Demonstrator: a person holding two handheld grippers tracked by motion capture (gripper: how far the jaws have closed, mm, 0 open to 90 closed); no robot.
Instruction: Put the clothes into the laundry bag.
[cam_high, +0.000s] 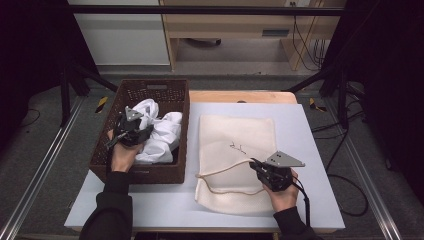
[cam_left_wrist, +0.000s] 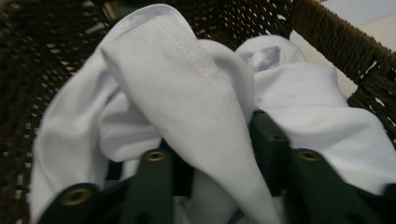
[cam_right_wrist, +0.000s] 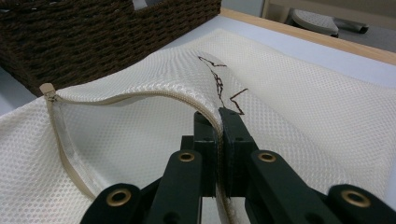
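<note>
My right gripper (cam_right_wrist: 218, 122) has its jaws closed on the upper edge of the cream mesh laundry bag (cam_high: 237, 140), beside the zipper, and lifts it so the mouth stands open toward the basket. The bag lies flat on the white table (cam_high: 310, 130). My left gripper (cam_left_wrist: 219, 154) is inside the dark brown woven basket (cam_high: 150, 172), its jaws pinching a fold of the crumpled white cotton shirt (cam_left_wrist: 187, 88). I judge the shirt goes into the open bag next.
</note>
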